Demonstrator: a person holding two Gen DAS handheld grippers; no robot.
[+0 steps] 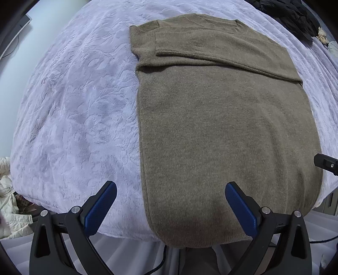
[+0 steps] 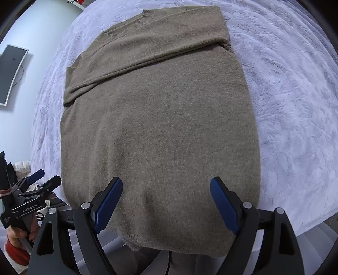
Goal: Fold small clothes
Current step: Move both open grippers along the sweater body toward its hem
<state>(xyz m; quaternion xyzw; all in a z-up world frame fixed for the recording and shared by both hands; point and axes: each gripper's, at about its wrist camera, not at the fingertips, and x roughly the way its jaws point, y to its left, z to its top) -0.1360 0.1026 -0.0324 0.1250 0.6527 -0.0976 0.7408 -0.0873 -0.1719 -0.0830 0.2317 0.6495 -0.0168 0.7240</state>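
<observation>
A brown knit sweater point(image 1: 221, 127) point(image 2: 160, 127) lies flat on a white textured bedspread point(image 1: 74, 116) point(image 2: 295, 105), collar at the far end, both sleeves folded across the chest, hem hanging over the near edge. My left gripper point(image 1: 171, 186) hangs open above the sweater's lower left edge: one blue pad over the bedspread, the other over the knit. My right gripper point(image 2: 166, 182) is open above the hem, both blue pads over the cloth, nothing between them. In the right wrist view the left gripper point(image 2: 45, 179) shows at the lower left, held by a hand.
Dark clothes point(image 1: 295, 17) lie piled at the bed's far right. A cream garment point(image 1: 8, 201) sits off the bed at the lower left. A monitor point(image 2: 10, 72) hangs on the pale wall to the left. A black cable point(image 2: 169, 264) runs below the hem.
</observation>
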